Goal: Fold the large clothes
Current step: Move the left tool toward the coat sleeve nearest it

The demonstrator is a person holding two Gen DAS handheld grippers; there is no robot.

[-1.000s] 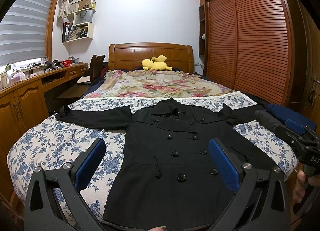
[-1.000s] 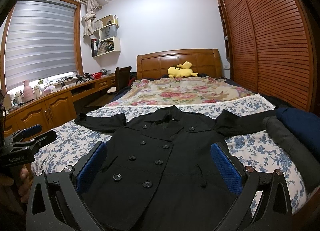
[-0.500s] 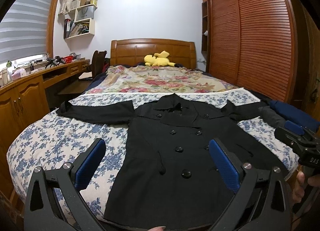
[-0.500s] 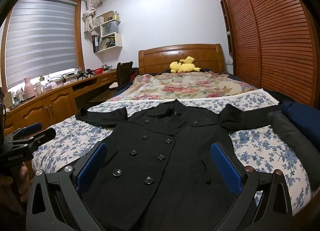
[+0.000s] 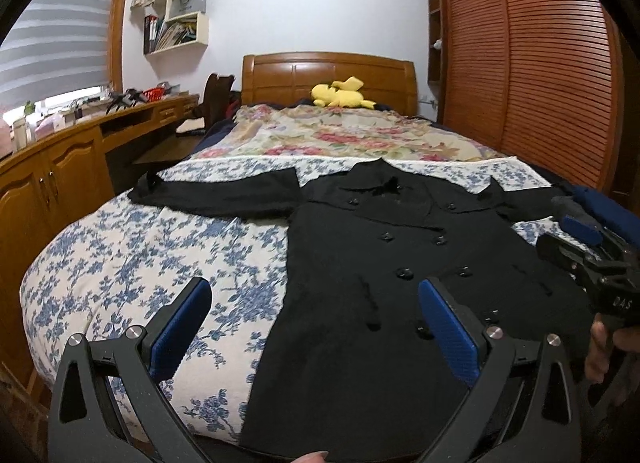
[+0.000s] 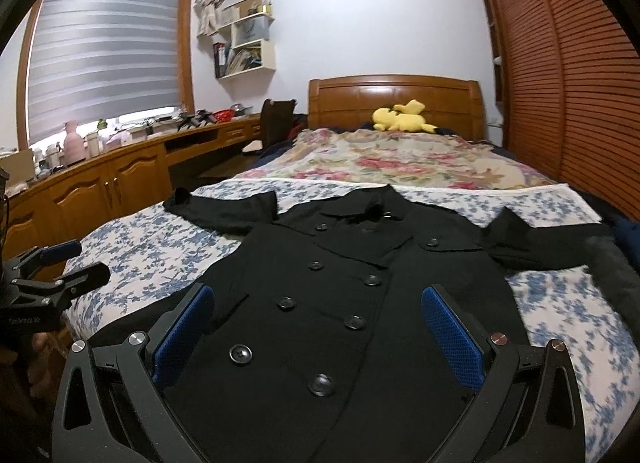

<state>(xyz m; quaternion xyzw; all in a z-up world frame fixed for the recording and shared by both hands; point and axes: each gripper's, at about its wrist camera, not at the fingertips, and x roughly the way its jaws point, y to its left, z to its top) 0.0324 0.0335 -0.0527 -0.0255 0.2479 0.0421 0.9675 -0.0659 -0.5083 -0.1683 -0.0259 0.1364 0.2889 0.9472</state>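
Note:
A black double-breasted coat (image 5: 384, 263) (image 6: 344, 283) lies flat and face up on the blue-flowered bedspread (image 5: 152, 259), sleeves spread to both sides. My left gripper (image 5: 316, 303) hangs open above the coat's lower left edge, with nothing between its blue pads. My right gripper (image 6: 318, 311) is open too, low over the coat's buttoned front, empty. Each gripper shows in the other's view: the right one (image 5: 592, 259) at the far right with a hand under it, the left one (image 6: 56, 267) at the far left.
A yellow plush toy (image 5: 340, 93) rests by the wooden headboard. A floral quilt (image 5: 340, 135) covers the far half of the bed. Dark blue and grey folded clothes (image 5: 600, 207) lie at the bed's right edge. A wooden desk with cabinets (image 5: 60, 167) runs along the left, louvred wardrobe doors (image 5: 540, 55) on the right.
Both grippers have moved lower and closer over the coat, the left view swinging slightly toward the left sleeve. Both stay open. The coat has not moved.

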